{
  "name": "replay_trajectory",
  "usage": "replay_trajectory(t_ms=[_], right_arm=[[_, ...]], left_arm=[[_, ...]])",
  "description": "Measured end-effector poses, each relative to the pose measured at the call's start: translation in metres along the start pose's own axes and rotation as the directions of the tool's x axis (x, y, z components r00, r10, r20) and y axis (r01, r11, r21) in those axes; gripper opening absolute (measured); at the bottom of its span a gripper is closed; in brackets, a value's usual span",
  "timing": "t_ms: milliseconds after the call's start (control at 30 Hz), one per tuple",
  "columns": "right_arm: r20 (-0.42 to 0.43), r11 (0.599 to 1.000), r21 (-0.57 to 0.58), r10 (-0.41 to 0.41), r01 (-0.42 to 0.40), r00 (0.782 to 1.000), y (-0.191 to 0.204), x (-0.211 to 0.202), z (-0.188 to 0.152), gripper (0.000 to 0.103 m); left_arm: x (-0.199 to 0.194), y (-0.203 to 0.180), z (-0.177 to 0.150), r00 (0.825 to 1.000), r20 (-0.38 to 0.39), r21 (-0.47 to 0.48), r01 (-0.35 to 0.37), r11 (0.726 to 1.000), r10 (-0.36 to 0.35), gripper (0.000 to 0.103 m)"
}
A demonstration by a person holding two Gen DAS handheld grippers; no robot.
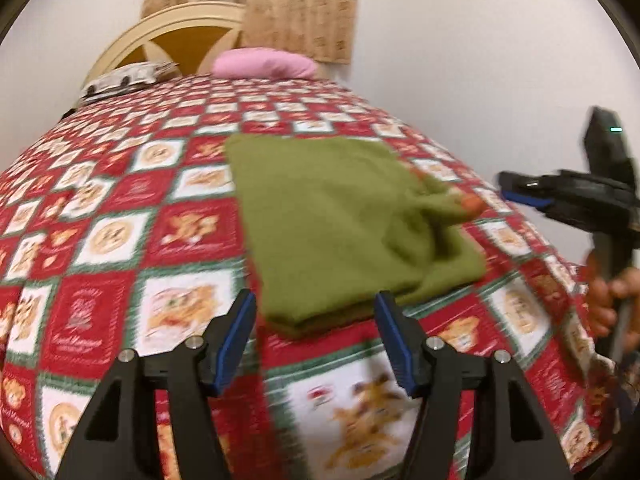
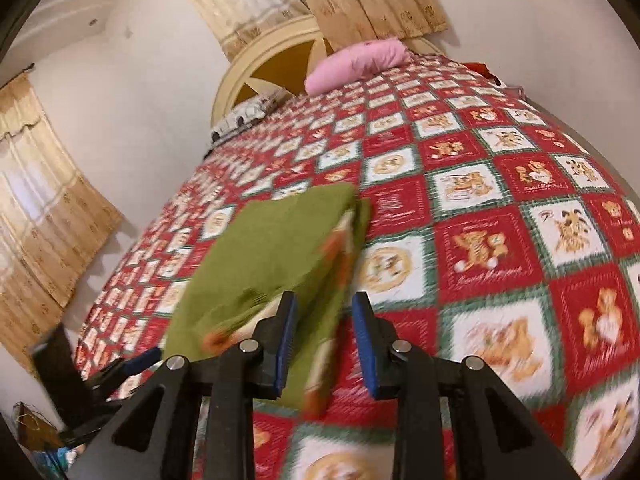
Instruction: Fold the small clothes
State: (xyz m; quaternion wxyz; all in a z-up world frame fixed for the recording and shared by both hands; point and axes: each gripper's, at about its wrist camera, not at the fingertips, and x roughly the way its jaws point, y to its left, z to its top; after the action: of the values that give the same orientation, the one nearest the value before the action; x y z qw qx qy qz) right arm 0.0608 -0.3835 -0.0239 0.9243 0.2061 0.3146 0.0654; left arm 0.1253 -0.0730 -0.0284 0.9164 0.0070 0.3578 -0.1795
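A green garment (image 1: 332, 216) lies folded on the red, white and green checked bedspread (image 1: 120, 208), with an orange-patterned edge showing on its right side. My left gripper (image 1: 316, 320) hovers at the garment's near edge, open, the fold just beyond its blue pads. In the right wrist view the same garment (image 2: 272, 256) runs from centre to lower middle. My right gripper (image 2: 325, 320) is open over its patterned near corner, and the pads do not press the cloth. The right gripper (image 1: 520, 196) also shows beside the garment's right corner, a hand (image 1: 612, 300) holding it. Both views are motion-blurred.
A pink pillow (image 1: 264, 64) and a patterned pillow (image 1: 128, 78) lie by the cream headboard (image 1: 180, 28) at the far end. Beige curtains (image 2: 48, 208) hang on the left wall. The bed's left edge (image 2: 132, 248) drops to the floor. The left gripper (image 2: 140, 360) shows at lower left.
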Motion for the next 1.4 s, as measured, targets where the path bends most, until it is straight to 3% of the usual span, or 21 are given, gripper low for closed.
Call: replay_trajectory(t_ms=[100,200,267,333,433,533,633,733,767,800,867,1033,1100,1133,1200,1233,1300,1400], right_arm=[[-0.034,0.992,-0.122,0.007,-0.011,0.999,0.038,0.010,0.000,0.033],[-0.066,0.969,-0.247,-0.029,0.011,0.997,0.068,0.027,0.001,0.045],[-0.093,0.959,-0.282,-0.060,0.031,0.994,0.074,0.041,0.001,0.045],[-0.135,0.947,-0.308,-0.134,0.087,0.982,0.072,0.059,-0.003,0.045],[-0.202,0.944,-0.313,-0.171,0.102,0.964,0.062,0.071,-0.020,0.014],[-0.196,0.964,-0.238,-0.168,0.119,0.966,0.037,0.060,-0.033,0.013],[-0.174,0.999,-0.027,-0.025,0.021,0.984,0.002,0.043,-0.045,0.013],[-0.152,0.998,0.058,0.030,-0.021,0.988,-0.013,0.028,-0.055,0.013],[-0.159,0.999,0.052,0.004,0.004,0.987,-0.013,0.023,-0.056,0.013],[-0.165,0.996,0.013,-0.090,0.093,0.982,-0.011,0.019,-0.056,0.013],[-0.140,0.987,-0.036,-0.157,0.154,0.978,-0.005,0.011,-0.052,0.016],[-0.021,0.997,-0.067,-0.046,0.044,0.999,0.030,-0.005,-0.019,0.017],[-0.022,0.990,-0.129,-0.055,0.052,0.998,0.052,0.014,-0.006,0.024],[-0.026,0.983,-0.169,-0.081,0.075,0.996,0.062,0.028,-0.001,0.033],[-0.031,0.969,-0.220,-0.123,0.113,0.992,0.074,0.050,0.002,0.036],[-0.044,0.960,-0.251,-0.136,0.121,0.990,0.081,0.063,0.002,0.035],[-0.081,0.943,-0.308,-0.159,0.127,0.984,0.088,0.084,-0.002,0.007],[-0.171,0.957,-0.250,-0.196,0.150,0.966,0.055,0.109,-0.012,0.002]], left_arm=[[0.005,0.004,-0.001,1.000,-0.023,-0.027,0.001,1.000,-0.001,0.064],[0.015,-0.002,-0.001,0.998,-0.045,0.006,-0.036,0.999,0.036,0.064],[0.023,-0.008,0.000,0.994,-0.039,0.052,-0.095,0.994,0.097,0.067],[0.028,-0.003,0.004,0.986,-0.057,0.041,-0.155,0.987,0.157,0.070],[0.031,0.025,0.010,0.991,-0.079,-0.105,-0.117,0.988,0.109,0.070],[0.031,0.048,0.003,0.994,-0.091,-0.176,-0.074,0.982,0.058,0.063],[0.029,0.045,0.001,0.994,-0.090,-0.155,-0.071,0.985,0.057,0.063],[0.029,0.041,0.001,0.993,-0.100,-0.137,-0.080,0.987,0.067,0.063],[0.028,0.040,0.001,0.992,-0.103,-0.126,-0.080,0.989,0.067,0.064],[0.024,0.039,0.000,0.993,-0.100,-0.109,-0.079,0.991,0.068,0.064],[0.011,0.038,-0.005,0.996,-0.079,-0.083,-0.054,0.995,0.048,0.064],[-0.018,0.037,0.005,1.000,0.025,-0.064,-0.008,0.998,0.009,0.063],[-0.018,0.037,0.021,0.998,0.057,-0.086,-0.017,0.996,0.022,0.066],[-0.014,0.037,0.030,0.997,0.062,-0.101,-0.033,0.994,0.039,0.068],[-0.002,0.036,0.045,0.995,0.068,-0.133,-0.057,0.990,0.067,0.069],[0.006,0.035,0.050,0.996,0.060,-0.139,-0.060,0.988,0.069,0.070],[0.026,0.030,0.054,0.996,0.022,-0.135,-0.082,0.987,0.086,0.070],[0.047,0.024,0.042,0.994,-0.030,-0.117,-0.105,0.988,0.102,0.070]])
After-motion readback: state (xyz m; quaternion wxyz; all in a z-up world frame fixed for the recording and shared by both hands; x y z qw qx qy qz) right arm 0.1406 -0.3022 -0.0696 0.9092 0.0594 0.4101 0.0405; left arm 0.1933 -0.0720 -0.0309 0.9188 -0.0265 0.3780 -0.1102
